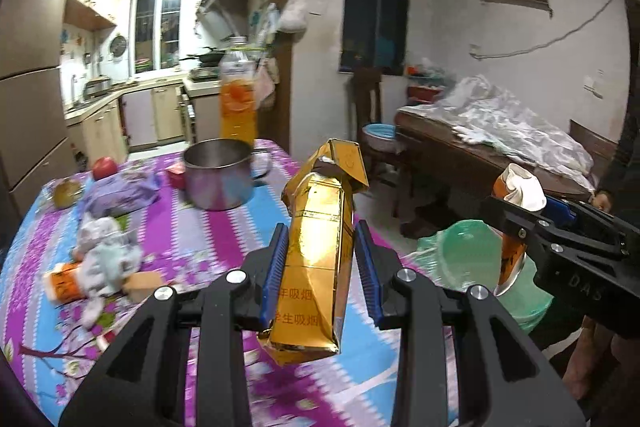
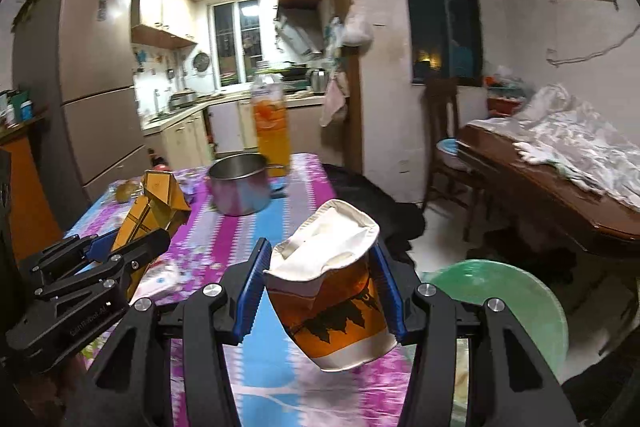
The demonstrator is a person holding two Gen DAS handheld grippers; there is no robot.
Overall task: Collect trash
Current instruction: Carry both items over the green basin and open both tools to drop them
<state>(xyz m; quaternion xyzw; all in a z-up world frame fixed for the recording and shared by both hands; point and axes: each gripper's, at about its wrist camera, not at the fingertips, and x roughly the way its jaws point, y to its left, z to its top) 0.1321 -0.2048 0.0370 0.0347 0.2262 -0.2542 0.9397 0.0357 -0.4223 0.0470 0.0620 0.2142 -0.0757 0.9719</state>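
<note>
Left gripper (image 1: 322,263): its blue ribbed pads were clamped on the gold pack, held above the table.
Gold pack (image 1: 320,251): a shiny foil-faced cigarette carton, long and boxy, dented along its length, its flip top bent open and creased; red characters ran near its lower end.
Right gripper (image 2: 320,287): closed on the paper cup, pads pressing both sides, just off the table's right edge.
Paper cup (image 2: 332,291): crushed and tilted, white rim folded inward, orange-brown print with dark leaf shapes, white base.
Bin (image 2: 516,299): round, pale green plastic, lined with a thin green bag, on the floor beside the table and below the right gripper.
Table (image 1: 208,227): covered by a glossy cloth in purple, blue and white stripes with flower prints.
Pot (image 1: 219,173): brushed steel, cylindrical, with a side handle, near the far end.
Bottle (image 1: 238,95): tall clear plastic, orange drink, behind the pot.
Tissue (image 1: 105,259): crumpled grey-white wad at the left, touching an orange wrapper (image 1: 64,285).
Purple pack (image 1: 120,191): soft and flat, with a red apple (image 1: 105,167) beyond it.
</note>
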